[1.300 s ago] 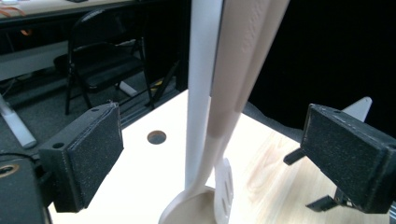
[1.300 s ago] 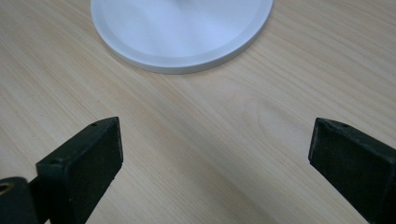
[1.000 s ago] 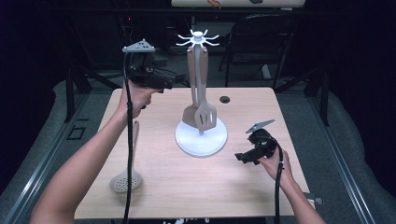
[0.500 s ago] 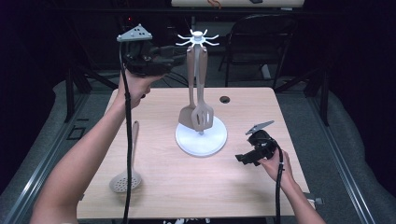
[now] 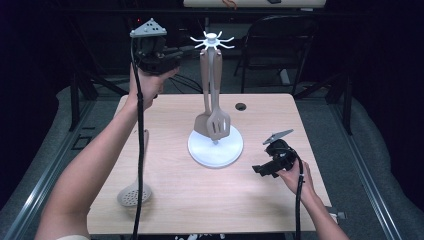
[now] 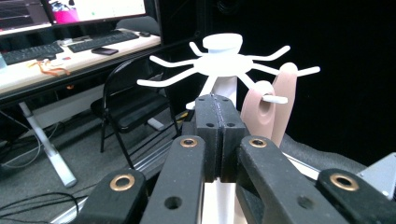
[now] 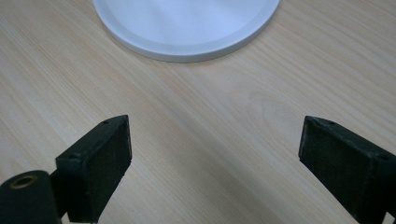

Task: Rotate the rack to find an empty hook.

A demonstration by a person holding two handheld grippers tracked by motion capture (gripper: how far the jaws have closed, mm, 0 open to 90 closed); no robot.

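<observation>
White plastic is forming the utensil stand [image 5: 215,146], which is standing on its round base near the middle of the wooden table [image 5: 170,200], and everything else is placing itself around it. Two beige utensils are hanging from the hooks at the stand's spoked top [image 5: 212,40]: a slotted turner [image 5: 219,124] in front and a solid spatula [image 5: 202,122] just behind it, their heads dangling close above the base.

Level with that spoked top and just to its left, the left gripper [image 5: 181,51] is hovering in the person's raised left hand [image 5: 149,82]. Its jaws have just been closing and are now pressing flat against each other with nothing between them. In the left gripper view the gripper [image 6: 216,109] is pointing at the stand's post just under the hooks, with the looped utensil handles [image 6: 273,105] hanging to one side of it.

Right of the stand's base, low over the table, the right gripper [image 5: 260,170] is resting in the person's right hand [image 5: 295,175]. In the right gripper view its jaws [image 7: 212,154] are standing wide apart over bare wood, holding nothing, with the rim of the stand's base [image 7: 187,49] just ahead.

Far to the left of the stand, near the table's front corner, a beige skimmer [image 5: 135,192] is lying flat, well apart from both grippers.
</observation>
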